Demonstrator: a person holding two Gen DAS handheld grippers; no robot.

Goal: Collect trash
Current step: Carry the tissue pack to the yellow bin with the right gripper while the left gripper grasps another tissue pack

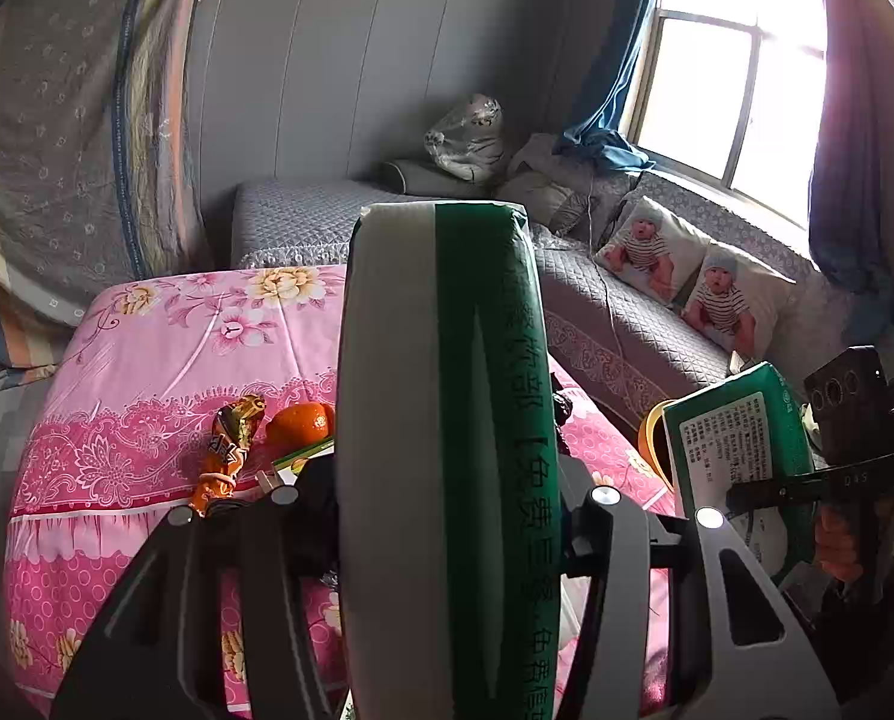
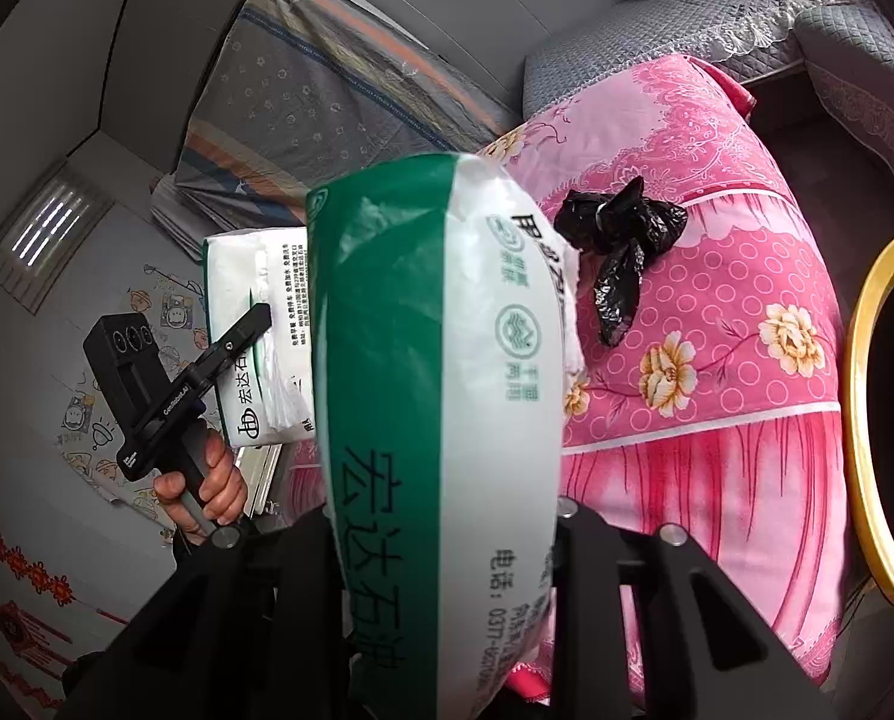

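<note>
Two green-and-white tissue packs are clamped, one in the left gripper [image 1: 447, 516], one in the right gripper [image 2: 447, 540], above the pink-covered table [image 1: 147, 360]; soft packs may slip, missing the yellow-rimmed bin [image 2: 867, 420].

Right claw [image 2: 447, 516] clamps a green-and-white tissue pack [image 2: 441, 396] above the pink floral desk cover [image 2: 717, 324]; knotted black bag [image 2: 624, 240] lies there.
</note>
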